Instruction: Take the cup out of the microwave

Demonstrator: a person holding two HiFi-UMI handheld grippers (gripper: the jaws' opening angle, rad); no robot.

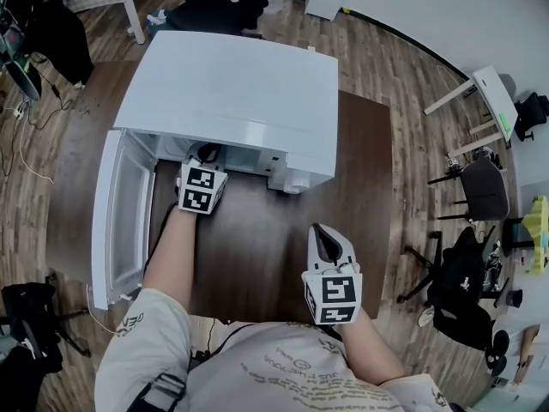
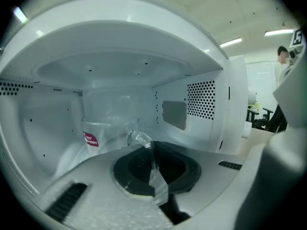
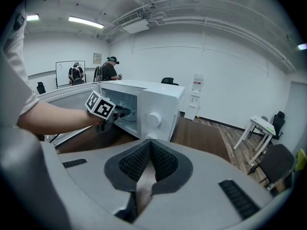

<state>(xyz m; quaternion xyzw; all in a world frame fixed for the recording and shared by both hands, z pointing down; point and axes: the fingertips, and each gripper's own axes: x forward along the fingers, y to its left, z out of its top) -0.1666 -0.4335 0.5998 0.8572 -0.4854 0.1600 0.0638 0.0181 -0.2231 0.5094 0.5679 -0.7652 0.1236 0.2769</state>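
The white microwave (image 1: 232, 84) stands on a dark wooden table (image 1: 360, 170) with its door (image 1: 120, 217) swung open to the left. In the left gripper view a clear cup (image 2: 103, 135) with a red label sits inside the cavity, left of centre. My left gripper (image 2: 152, 150) reaches into the cavity and is shut on the cup's clear handle (image 2: 139, 139). In the head view only its marker cube (image 1: 202, 189) shows at the opening. My right gripper (image 1: 324, 234) hovers over the table in front of the microwave (image 3: 148, 104), shut with nothing in it.
The open door (image 3: 67, 92) juts out at the table's left side. Black office chairs (image 1: 476, 187) and a small white table (image 1: 489, 97) stand on the wooden floor to the right. Two people (image 3: 108, 71) stand far back in the room.
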